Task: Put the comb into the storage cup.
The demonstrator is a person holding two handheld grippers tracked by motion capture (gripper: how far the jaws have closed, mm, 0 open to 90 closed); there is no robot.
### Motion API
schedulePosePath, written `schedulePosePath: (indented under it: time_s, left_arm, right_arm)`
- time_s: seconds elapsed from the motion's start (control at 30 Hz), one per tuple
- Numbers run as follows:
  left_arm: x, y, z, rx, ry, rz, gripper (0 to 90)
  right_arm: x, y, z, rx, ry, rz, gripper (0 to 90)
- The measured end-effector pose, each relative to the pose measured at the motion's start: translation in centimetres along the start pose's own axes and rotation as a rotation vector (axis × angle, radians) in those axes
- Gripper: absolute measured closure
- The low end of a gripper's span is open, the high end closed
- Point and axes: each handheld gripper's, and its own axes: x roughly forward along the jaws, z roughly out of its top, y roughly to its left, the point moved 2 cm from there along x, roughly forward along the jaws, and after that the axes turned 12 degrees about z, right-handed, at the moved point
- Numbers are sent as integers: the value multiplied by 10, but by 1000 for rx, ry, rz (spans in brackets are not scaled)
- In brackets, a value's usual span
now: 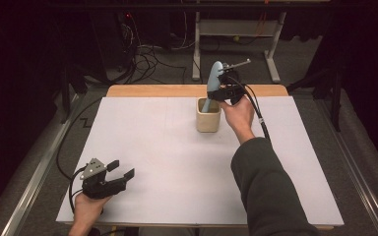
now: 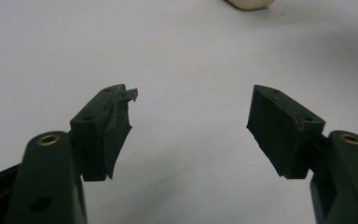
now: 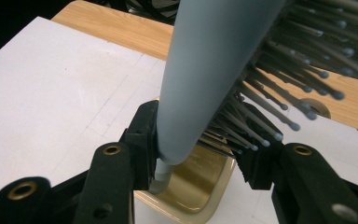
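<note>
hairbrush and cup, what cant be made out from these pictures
- Hairbrush handle tip: hidden inside the cup in the high view; the right gripper covers it in its own view.
- Cup bottom and contents: the high view is too small, the brush and jaws block the right gripper view.
- Cup in the left gripper view: cut off by the top edge.

Your high view looks forward and down over the whole white table (image 1: 177, 147). Your left gripper view skims low across its bare surface toward the cream cup (image 2: 249, 3), while your right gripper view hangs close above that same cup (image 3: 200, 196).
</note>
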Motion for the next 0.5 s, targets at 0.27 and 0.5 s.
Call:
schedulePosePath:
  time_s: [0.27, 0.5]
  left_arm:
    - [0, 0, 0, 1, 0, 1, 301]
    - [0, 0, 0, 2, 1, 0, 301]
  right_arm:
    - [1, 0, -2, 1, 2, -1, 552]
    - [3, -2, -8, 1, 9, 2, 544]
